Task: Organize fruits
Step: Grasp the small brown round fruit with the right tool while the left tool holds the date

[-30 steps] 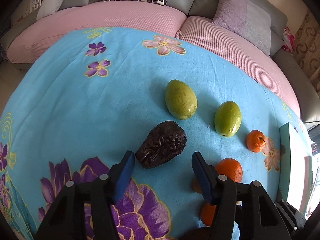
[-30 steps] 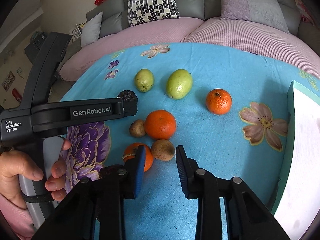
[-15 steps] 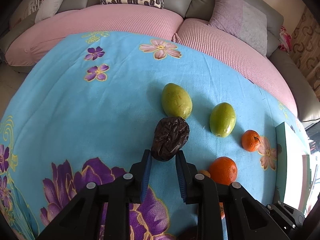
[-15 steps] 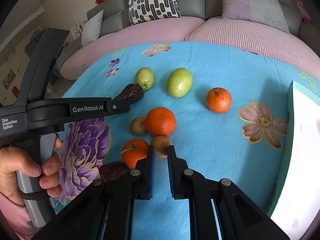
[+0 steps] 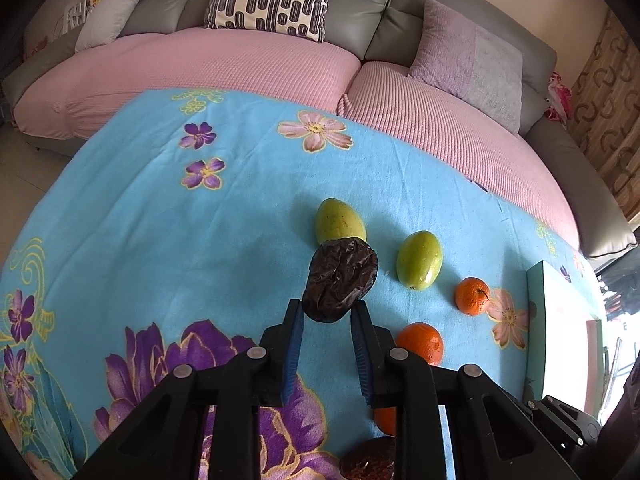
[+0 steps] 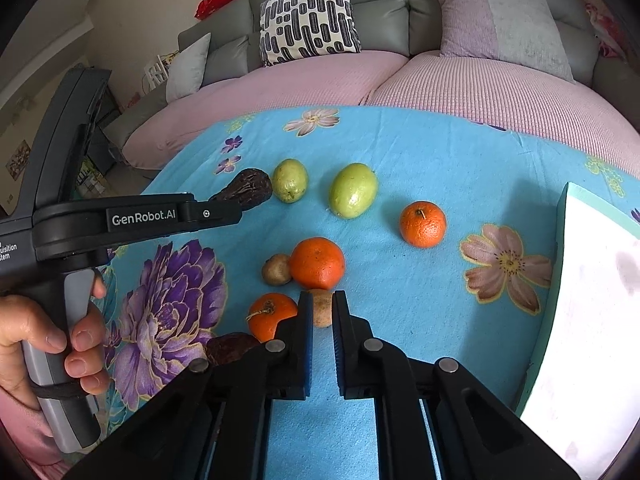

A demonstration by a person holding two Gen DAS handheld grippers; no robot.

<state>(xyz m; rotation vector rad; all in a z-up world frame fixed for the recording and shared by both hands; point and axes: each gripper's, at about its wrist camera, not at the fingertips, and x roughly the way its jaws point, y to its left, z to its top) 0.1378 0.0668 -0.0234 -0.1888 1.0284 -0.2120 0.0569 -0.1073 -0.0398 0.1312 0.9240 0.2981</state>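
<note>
Here the left tongs (image 5: 326,314) pinch the dark wrinkled fruit (image 5: 340,280), lifted at six o'clock of a green fruit (image 5: 339,222). The right tongs (image 6: 322,304), narrowly parted, pinch a small brown fruit (image 6: 322,307) on the blue floral cloth (image 6: 420,160).

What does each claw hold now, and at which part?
Left claw: the dark wrinkled fruit, by its near end. Right claw: the small brown fruit, by its sides.

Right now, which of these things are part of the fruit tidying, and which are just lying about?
Part of the job:
dark wrinkled fruit in the left gripper
small brown fruit in the right gripper
green fruits
oranges
brown fruit
tray

Just lying about:
patterned cushion
sofa
</note>
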